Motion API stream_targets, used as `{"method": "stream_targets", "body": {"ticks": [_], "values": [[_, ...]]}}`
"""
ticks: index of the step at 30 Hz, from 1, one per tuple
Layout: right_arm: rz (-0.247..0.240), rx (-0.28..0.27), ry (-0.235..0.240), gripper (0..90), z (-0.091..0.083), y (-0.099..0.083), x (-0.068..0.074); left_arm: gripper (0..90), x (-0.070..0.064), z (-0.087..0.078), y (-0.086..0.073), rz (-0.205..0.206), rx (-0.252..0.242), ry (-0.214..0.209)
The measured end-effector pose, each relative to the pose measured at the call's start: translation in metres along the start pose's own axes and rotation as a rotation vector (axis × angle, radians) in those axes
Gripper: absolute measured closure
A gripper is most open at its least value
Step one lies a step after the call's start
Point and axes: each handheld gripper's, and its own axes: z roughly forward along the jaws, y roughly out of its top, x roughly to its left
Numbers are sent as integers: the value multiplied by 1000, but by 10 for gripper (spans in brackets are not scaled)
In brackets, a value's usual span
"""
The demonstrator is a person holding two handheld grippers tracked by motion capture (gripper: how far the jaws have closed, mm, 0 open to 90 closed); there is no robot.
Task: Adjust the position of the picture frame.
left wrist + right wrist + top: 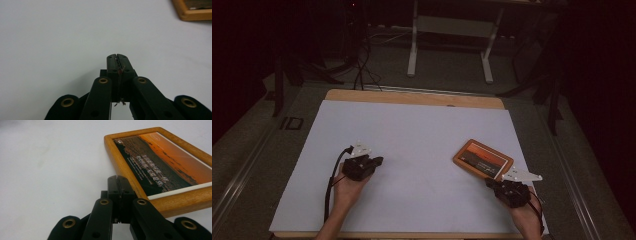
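At the near left of the worktop point(412, 130) the person's left hand point(346, 187) comes up from the near edge, forearm angled slightly rightward, and holds the left claw point(377, 161) low over the white surface. The claw points to the right and a little far, toward the middle of the worktop, with its grey plate on top and its cable looping back along the wrist. In the left gripper view the left claw point(117, 56) is clenched, its jaws pressed together with nothing between them, and only bare white surface lies under and ahead of it; a corner of the frame point(193, 10) shows at the far right.

The frame point(482, 158), a wooden one with an orange sunset picture, lies flat on the right part of the worktop, turned at an angle to its edges.

At the near right the right hand point(527, 212) enters from the near edge, tilted leftward, and carries the right claw point(488, 183) pointing left and far. Its tip sits just beside the frame's near corner. In the right gripper view the right claw point(117, 178) is clenched and empty, jaws together, close against the frame's point(160, 162) near left rim; whether it touches the wood cannot be told.
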Motion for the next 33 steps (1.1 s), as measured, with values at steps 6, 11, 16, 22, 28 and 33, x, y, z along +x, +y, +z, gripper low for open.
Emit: {"method": "stream_targets", "body": {"ticks": [6, 11, 16, 22, 28, 33], "values": [[-2, -20, -13, 899, -6, 2, -2, 895, -17, 29, 24, 47, -4, -53], [7, -31, -36, 899, -8, 7, -11, 895, -32, 58, 42, 75, -9, -94], [1, -36, -25, 899, -6, 10, -10, 895, -47, 86, 55, 103, -15, -142], [-2, -17, -9, 898, -1, 3, -6, 895, -79, 132, 76, 169, 9, -197], [-5, -14, -10, 898, -3, 0, -6, 895, -100, 166, 86, 188, 69, -206], [38, -68, -60, 899, -15, 3, -21, 895, -106, 183, 83, 182, 130, -205]]}}
